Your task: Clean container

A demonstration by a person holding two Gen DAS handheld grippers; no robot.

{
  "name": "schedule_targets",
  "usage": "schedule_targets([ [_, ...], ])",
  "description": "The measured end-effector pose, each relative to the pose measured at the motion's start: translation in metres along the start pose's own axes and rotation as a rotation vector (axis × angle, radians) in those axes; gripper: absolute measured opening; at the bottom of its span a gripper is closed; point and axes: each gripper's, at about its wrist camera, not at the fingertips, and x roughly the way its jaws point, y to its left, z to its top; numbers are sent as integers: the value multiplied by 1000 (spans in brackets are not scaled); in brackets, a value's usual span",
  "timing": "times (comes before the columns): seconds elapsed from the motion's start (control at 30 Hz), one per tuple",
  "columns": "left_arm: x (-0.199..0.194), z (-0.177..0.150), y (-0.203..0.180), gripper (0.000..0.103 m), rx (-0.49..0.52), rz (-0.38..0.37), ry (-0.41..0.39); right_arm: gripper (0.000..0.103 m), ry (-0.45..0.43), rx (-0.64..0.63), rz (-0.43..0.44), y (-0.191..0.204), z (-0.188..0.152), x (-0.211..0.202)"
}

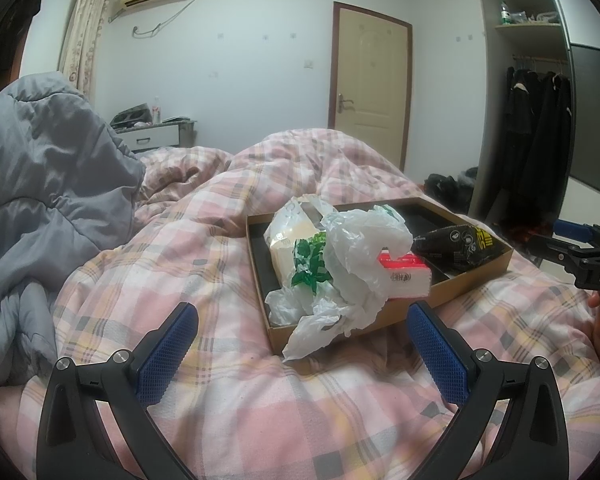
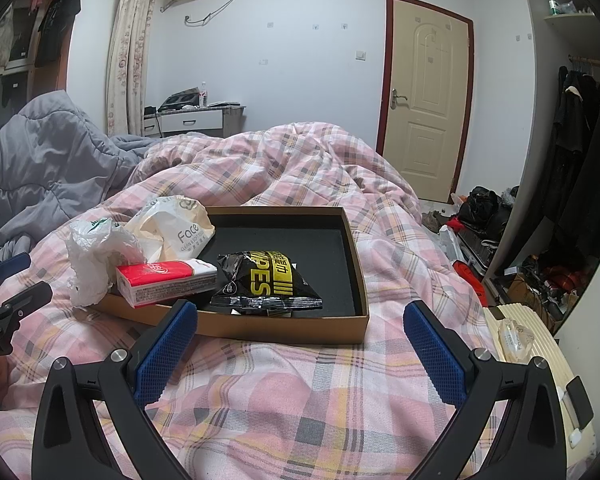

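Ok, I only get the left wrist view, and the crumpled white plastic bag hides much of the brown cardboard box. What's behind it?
Observer: In the right wrist view, the brown cardboard box has a black lining that is bare across its far half.
Operator: And that black packet?
Observer: It's a black plastic packet with WIPES printed in yellow. It lies flat on the lining near the front wall.
Operator: The right gripper? I only see its edge.
Observer: The right gripper has its jaws wide open and empty, short of the box.
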Motion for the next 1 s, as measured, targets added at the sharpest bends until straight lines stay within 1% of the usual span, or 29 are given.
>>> schedule_targets([
  [0.77,0,2,2,103,-3,-1,3,102,-1,1,0,-1,-1,0],
  [1.0,0,0,0,103,-2,-13,8,102,-1,1,-1,0,-1,1],
])
